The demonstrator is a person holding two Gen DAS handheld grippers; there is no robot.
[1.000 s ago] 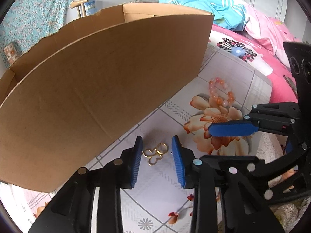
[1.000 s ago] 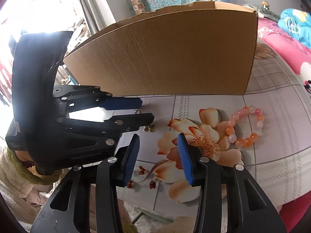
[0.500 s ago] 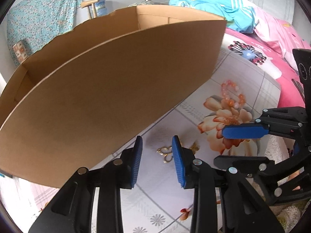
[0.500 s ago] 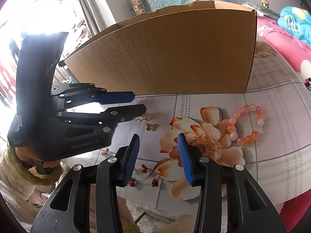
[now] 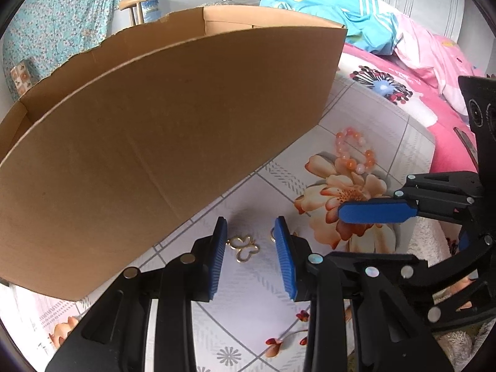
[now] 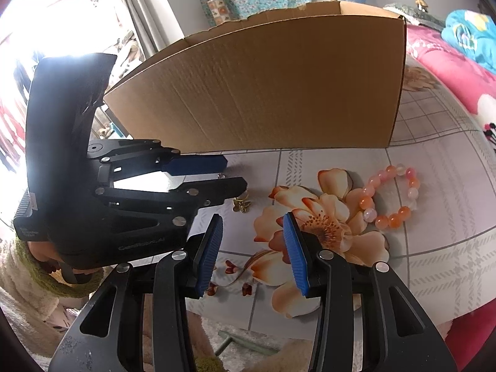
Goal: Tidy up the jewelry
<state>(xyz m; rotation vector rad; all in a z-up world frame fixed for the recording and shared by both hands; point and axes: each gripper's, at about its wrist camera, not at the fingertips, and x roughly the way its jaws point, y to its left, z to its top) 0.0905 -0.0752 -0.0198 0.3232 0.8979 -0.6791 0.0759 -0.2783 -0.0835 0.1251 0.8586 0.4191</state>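
Left wrist view: we see the left tongs (image 5: 251, 235) with jaws parted and nothing pressed between the ribbed blue pads (image 5: 217, 254). A gold butterfly charm (image 5: 244, 248), an open wire outline, lies flat on the cloth (image 5: 254, 319) between the two tips, nearer the left pad and apparently just short of it; whether they touch we cannot tell. A small gold ring (image 5: 272, 233) shows beside the right pad, partly hidden by it.

The right tongs (image 5: 376, 212) enter from the right of this view and lie over a printed orange flower (image 5: 344, 195). In the right wrist view, the right tongs (image 6: 252, 224) stand parted and empty, the same flower print showing between their tips. The gold pieces (image 6: 241, 204) lie ahead and left of them, just beside the tip of the left tongs (image 6: 229, 175).

A bead bracelet (image 6: 392, 197), round glossy beads in orange, pink and milky white, forms a loop on the cloth, well apart from both tongs.

A cardboard box (image 5: 161, 142), plain brown corrugated board with a torn upper edge, stands on the cloth behind the jewelry. The cloth is glossy white with grey grid lines. A sleeve (image 6: 18, 282) of cream fleece with a green cuff meets the left tongs' black handle.
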